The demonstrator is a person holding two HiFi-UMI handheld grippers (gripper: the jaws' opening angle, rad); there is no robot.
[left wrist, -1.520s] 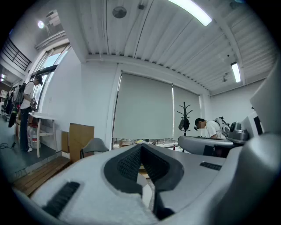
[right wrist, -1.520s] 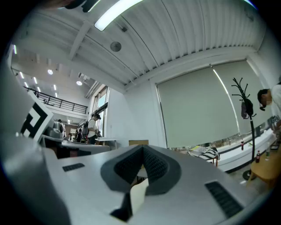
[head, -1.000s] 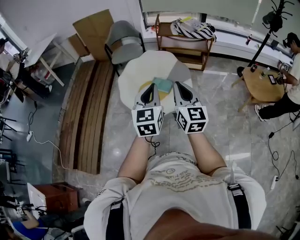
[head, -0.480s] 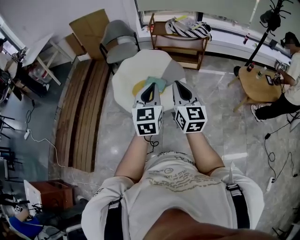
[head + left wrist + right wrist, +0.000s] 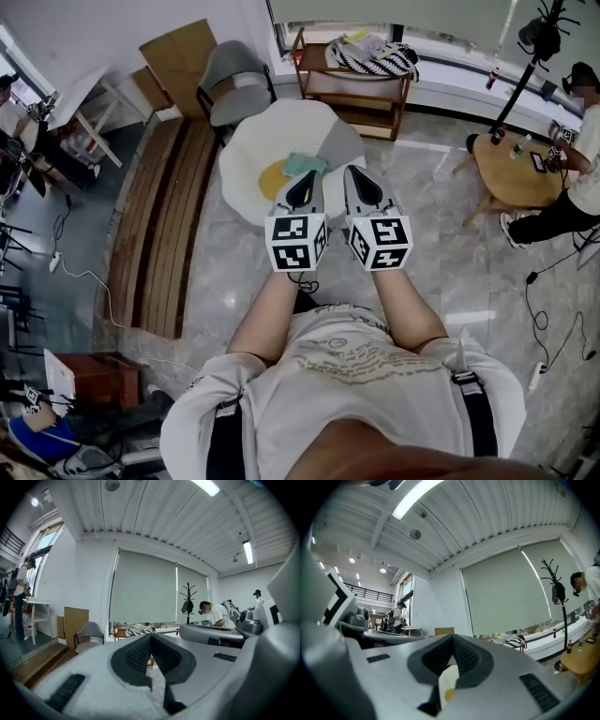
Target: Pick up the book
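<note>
A teal book (image 5: 306, 164) lies on a round white table (image 5: 272, 131), next to a yellow round patch (image 5: 274, 179). My left gripper (image 5: 302, 182) is held level over the table's near edge, its tip just short of the book, jaws shut and empty. My right gripper (image 5: 354, 178) hangs beside it to the right of the book, also shut on nothing. In the left gripper view the left gripper (image 5: 151, 639) shows its dark pads meeting. In the right gripper view the right gripper (image 5: 453, 638) shows the same, with a bit of white table and yellow below.
Beyond the table stand a grey chair (image 5: 234, 75) and a wooden shelf (image 5: 361, 89) with a striped bag. Wooden planks (image 5: 155, 216) lie on the floor at left. At right, a person (image 5: 581, 178) sits at a small wooden table (image 5: 520, 169).
Both grippers have moved forward together over the floor; the table and the book now lie closer under their tips. The jaws stayed shut.
</note>
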